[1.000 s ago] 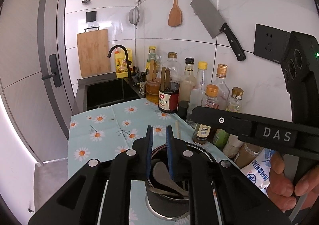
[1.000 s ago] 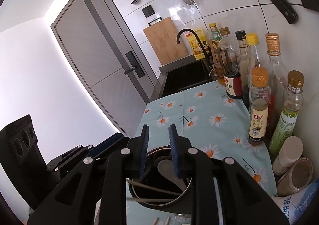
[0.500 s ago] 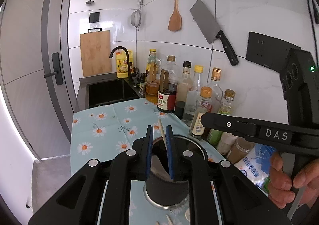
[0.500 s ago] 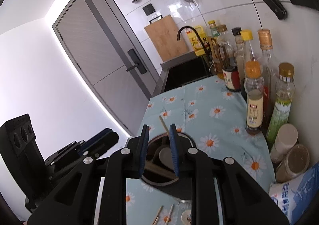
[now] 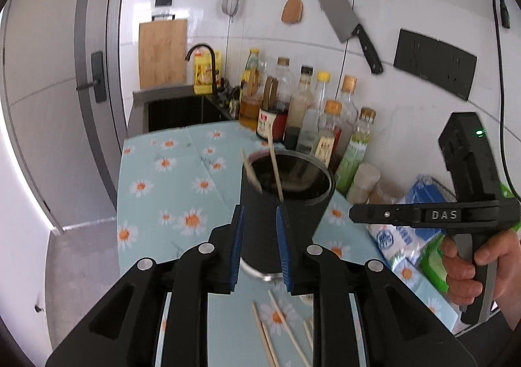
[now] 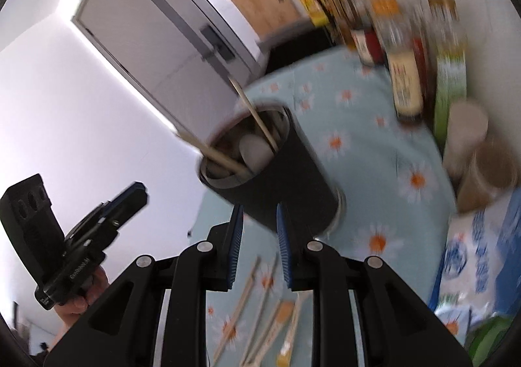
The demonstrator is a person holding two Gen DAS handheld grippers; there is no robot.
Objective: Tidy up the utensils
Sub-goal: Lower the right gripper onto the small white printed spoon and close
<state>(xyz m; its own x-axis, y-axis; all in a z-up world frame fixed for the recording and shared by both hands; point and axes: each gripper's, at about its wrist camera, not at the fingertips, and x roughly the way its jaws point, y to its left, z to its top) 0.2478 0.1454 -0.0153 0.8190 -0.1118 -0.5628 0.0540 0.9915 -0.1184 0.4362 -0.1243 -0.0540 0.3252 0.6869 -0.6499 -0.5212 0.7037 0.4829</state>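
Daisy-print tablecloth covers the counter; on it stands a black utensil cup holding chopsticks. Before it the left gripper is opening with nothing held, loose chopsticks lying below. The right gripper, narrowly parted, grips nothing.

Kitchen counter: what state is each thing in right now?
Black holder: upright, holding two chopsticks and a spoon.
Loose chopsticks: lying on the cloth.
Left gripper: jaws opening, empty.
Right gripper: slightly open, empty.
Cleaver: hanging on the wall.
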